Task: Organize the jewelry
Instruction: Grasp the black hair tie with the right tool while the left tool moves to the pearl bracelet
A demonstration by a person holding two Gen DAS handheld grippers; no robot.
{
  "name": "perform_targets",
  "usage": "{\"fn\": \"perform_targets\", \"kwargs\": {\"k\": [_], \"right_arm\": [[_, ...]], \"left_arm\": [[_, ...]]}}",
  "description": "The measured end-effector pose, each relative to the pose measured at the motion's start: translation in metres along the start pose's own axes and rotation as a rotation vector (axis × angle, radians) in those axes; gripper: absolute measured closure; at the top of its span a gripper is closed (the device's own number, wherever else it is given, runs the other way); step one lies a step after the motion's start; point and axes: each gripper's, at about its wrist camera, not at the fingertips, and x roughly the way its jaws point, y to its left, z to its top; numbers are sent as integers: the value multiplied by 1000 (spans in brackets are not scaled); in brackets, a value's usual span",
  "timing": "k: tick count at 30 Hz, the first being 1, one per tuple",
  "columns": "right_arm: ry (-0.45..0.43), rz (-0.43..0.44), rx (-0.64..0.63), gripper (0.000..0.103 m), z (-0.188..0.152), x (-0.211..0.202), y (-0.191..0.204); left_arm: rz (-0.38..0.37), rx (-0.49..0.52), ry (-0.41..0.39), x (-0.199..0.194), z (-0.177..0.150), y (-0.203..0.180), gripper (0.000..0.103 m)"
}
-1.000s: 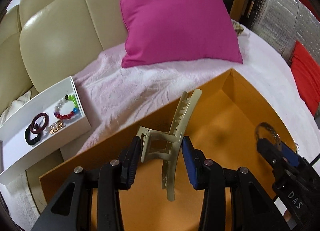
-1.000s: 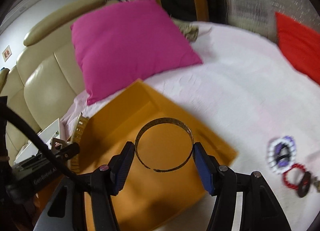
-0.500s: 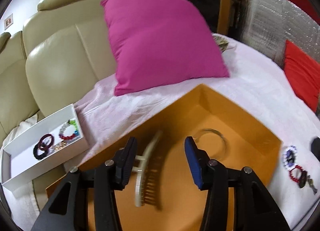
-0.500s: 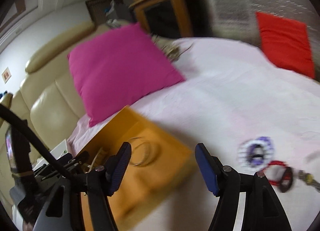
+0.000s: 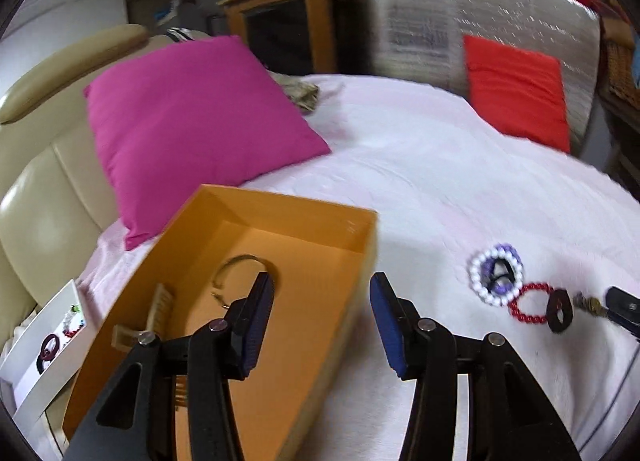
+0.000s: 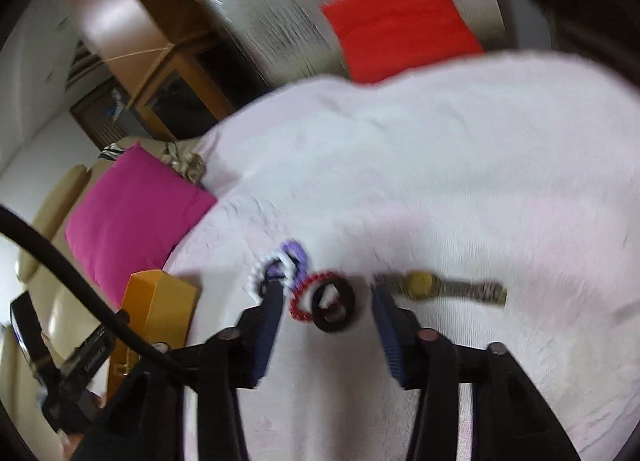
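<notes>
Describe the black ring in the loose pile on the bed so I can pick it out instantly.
Start at the orange box on the white bedspread, then look to its right where a small cluster of jewelry lies. The black ring sits between the red bead bracelet, which it overlaps, and the gold wristwatch. It is the only solid, plain black band there, with no beads.

A bed (image 5: 420, 165) with a pale pink sheet holds an orange box (image 5: 360, 229), two pillows, bracelets (image 5: 496, 273) and a watch (image 6: 424, 283).
</notes>
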Motion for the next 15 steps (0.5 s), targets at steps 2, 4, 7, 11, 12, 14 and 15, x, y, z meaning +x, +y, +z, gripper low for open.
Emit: {"fn": "perform_targets", "kwargs": {"k": [2, 4, 7, 11, 12, 14, 15], "right_arm": [[44, -3, 12, 58, 1, 15, -5], [88, -12, 19, 58, 1, 33, -9], [103, -39, 13, 58, 0, 51, -7], [104, -90, -12, 87, -4, 58, -4], [105, -91, 4, 91, -5, 57, -6], [94, -87, 35, 94, -7, 51, -12], [83, -87, 40, 94, -8, 48, -15]], "left_arm": [[-42, 7, 32, 7, 0, -7, 52], [-74, 20, 46, 11, -1, -14, 52], [-104, 58, 56, 18, 1, -28, 41], [-90, 71, 28, 23, 6, -42, 38], [-98, 68, 17, 23, 8, -44, 38], [-124, 59, 13, 22, 11, -47, 38], [-125, 57, 3, 20, 12, -50, 38]]}}
